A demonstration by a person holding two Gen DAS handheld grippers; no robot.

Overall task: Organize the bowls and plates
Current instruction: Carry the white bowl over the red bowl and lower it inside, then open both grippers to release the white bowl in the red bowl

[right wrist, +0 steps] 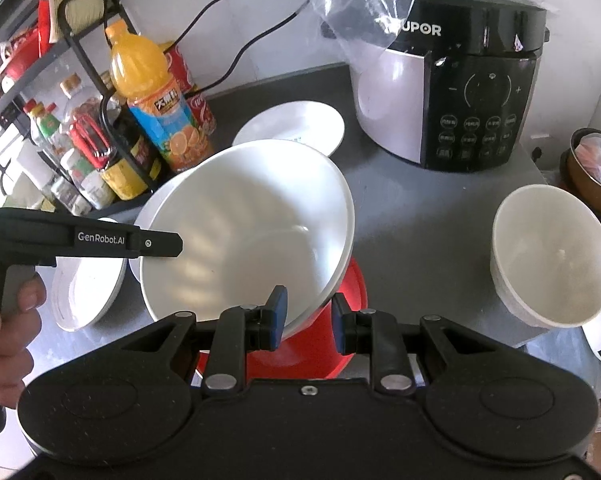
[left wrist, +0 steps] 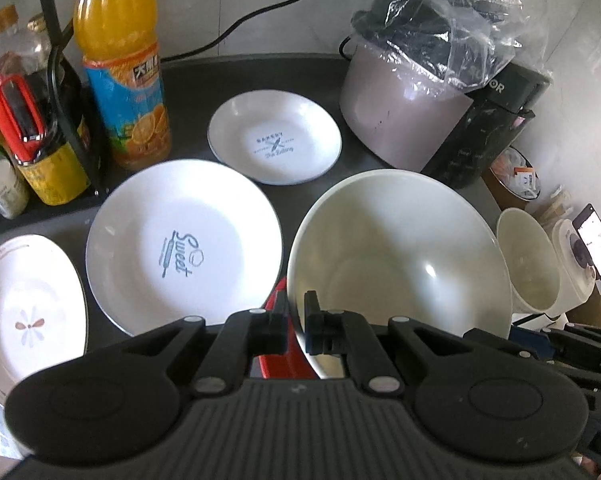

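Observation:
My left gripper (left wrist: 296,320) is shut on the near rim of a large white bowl (left wrist: 396,256), held tilted above a red bowl (left wrist: 278,360). The right wrist view shows the same large bowl (right wrist: 252,236) over the red bowl (right wrist: 332,344). My right gripper (right wrist: 308,320) is open, its jaws on either side of the large bowl's lower rim. A "Sweet" plate (left wrist: 180,244), a smaller printed plate (left wrist: 274,136) and a flower plate (left wrist: 28,312) lie on the dark counter. A smaller white bowl (right wrist: 548,264) stands to the right.
An orange juice bottle (left wrist: 120,64) and a rack of sauce bottles (left wrist: 32,132) stand at the left. A rice cooker (right wrist: 452,92) under a plastic bag stands at the back right. A brown bowl (right wrist: 596,168) sits at the right edge.

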